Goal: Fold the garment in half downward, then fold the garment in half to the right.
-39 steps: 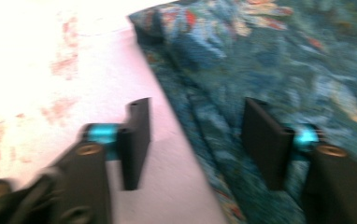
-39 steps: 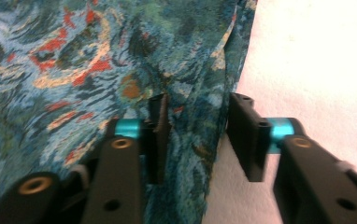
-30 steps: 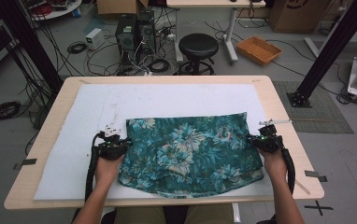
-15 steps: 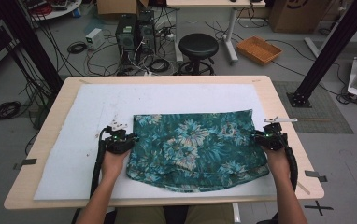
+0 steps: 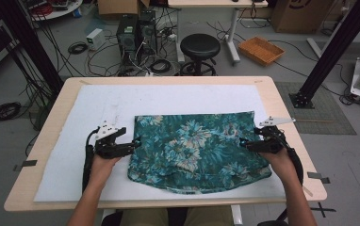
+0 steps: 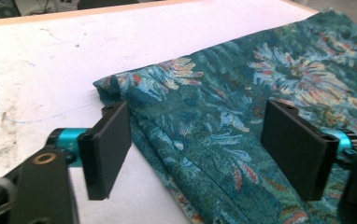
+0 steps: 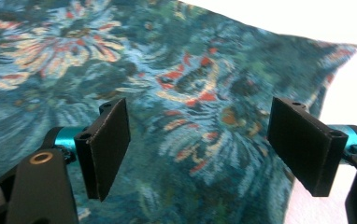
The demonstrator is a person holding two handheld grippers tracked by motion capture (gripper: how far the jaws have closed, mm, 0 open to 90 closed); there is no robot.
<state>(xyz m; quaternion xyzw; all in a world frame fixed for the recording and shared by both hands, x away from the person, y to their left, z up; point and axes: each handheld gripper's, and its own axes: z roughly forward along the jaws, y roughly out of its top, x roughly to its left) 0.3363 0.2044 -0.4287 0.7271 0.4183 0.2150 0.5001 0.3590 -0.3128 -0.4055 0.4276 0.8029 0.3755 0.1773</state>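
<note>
A teal cloth with a flower print [image 5: 197,146] lies folded and flat on the white mat [image 5: 168,101]. My left gripper [image 5: 133,142] is at the cloth's left edge and my right gripper [image 5: 244,143] at its right edge, both pointing inward. In the left gripper view the gripper [image 6: 202,149] stands wide open just above the cloth's edge [image 6: 223,107], its pads off the fabric. In the right gripper view the gripper [image 7: 204,149] is just as wide, with the cloth [image 7: 176,93] lying loose beneath it. Both pairs of jaws have just been opening.
The mat covers most of the wooden table [image 5: 168,81]. On the floor beyond the table are a black stool [image 5: 200,47], a computer tower [image 5: 128,33] with cables, an orange tray [image 5: 262,49] and a slanted black frame post [image 5: 331,52].
Both grippers were shut on the cloth's side edges; they have opened, let go and lifted a little. The cloth has settled flat, slightly farther up the mat.
</note>
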